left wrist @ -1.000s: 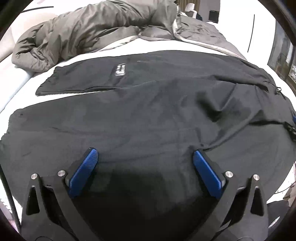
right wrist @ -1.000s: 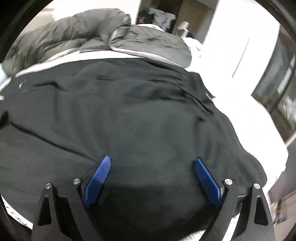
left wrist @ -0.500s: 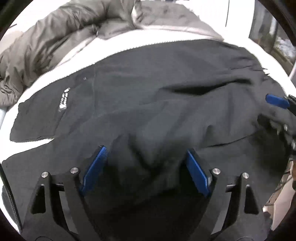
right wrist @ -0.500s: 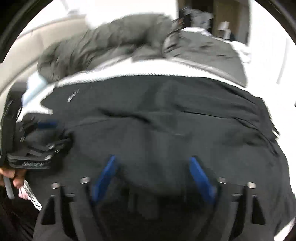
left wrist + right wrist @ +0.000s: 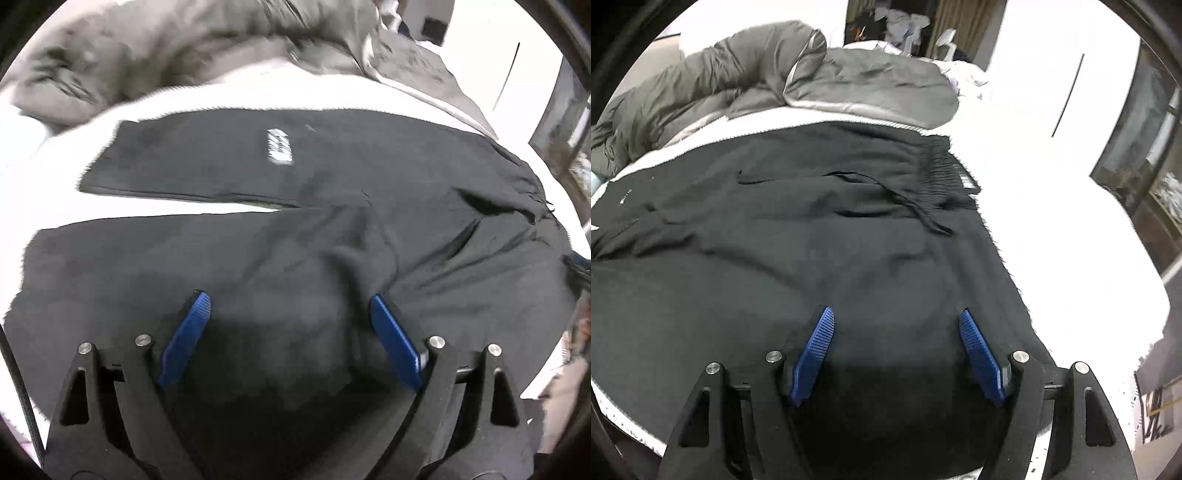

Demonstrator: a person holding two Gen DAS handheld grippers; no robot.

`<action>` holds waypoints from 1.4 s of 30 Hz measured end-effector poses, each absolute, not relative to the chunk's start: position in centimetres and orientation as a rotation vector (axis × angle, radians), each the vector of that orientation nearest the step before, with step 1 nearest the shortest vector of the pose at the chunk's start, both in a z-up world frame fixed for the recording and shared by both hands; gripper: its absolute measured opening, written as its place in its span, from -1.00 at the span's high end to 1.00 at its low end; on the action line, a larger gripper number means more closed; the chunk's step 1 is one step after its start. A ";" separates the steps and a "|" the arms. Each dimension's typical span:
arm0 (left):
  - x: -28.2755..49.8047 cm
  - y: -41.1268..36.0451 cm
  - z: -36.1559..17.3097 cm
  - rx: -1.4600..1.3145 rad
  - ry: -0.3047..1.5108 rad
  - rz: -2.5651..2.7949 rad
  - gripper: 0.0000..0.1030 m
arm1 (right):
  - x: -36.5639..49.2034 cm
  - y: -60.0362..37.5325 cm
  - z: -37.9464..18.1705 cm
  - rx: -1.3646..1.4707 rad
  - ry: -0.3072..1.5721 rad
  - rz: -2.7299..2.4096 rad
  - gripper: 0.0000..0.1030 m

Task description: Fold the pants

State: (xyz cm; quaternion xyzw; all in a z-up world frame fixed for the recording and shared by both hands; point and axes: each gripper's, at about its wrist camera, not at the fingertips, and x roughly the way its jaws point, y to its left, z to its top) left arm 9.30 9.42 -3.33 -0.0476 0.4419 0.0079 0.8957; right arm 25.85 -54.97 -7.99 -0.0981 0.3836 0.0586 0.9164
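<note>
Black pants (image 5: 332,240) lie spread on the white bed (image 5: 166,218), with the two legs reaching left and a white logo (image 5: 279,146) on the far leg. My left gripper (image 5: 288,297) hovers low over the near leg. Its jaws are opening, with cloth between them, and a raised ridge of fabric runs to the right pad (image 5: 395,343). In the right wrist view the pants (image 5: 812,240) show their ribbed waistband (image 5: 942,166) and drawstring (image 5: 923,214). My right gripper (image 5: 895,313) stands open over the near hip, where the cloth lies smooth between its pads.
A rumpled grey duvet (image 5: 147,55) is heaped along the far side of the bed, also seen from the right wrist as the duvet (image 5: 738,81). Bare white sheet (image 5: 1052,221) spreads to the right of the waistband. Dark window frames stand at the far right.
Half a second ago both views had swung sideways and cloth was bunched between the left pads. Now both look squarely over the pants and the bunch is flatter. The right pads stand closer together.
</note>
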 end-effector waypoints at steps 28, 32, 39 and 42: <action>-4.5 25.6 -3.9 -0.429 0.790 0.199 -0.70 | 14.2 -62.1 -8.3 0.169 0.708 0.206 -0.58; -4.4 28.1 -5.1 -0.571 0.789 0.164 -0.45 | 13.9 -64.5 -9.2 0.316 0.728 0.230 -0.58; -0.2 30.9 -6.6 -0.696 0.776 0.180 0.40 | 15.1 -65.2 -10.7 0.420 0.748 0.253 -0.58; 1.4 32.2 -6.9 -0.736 0.762 0.222 0.93 | 15.7 -65.6 -11.0 0.466 0.743 0.258 -0.58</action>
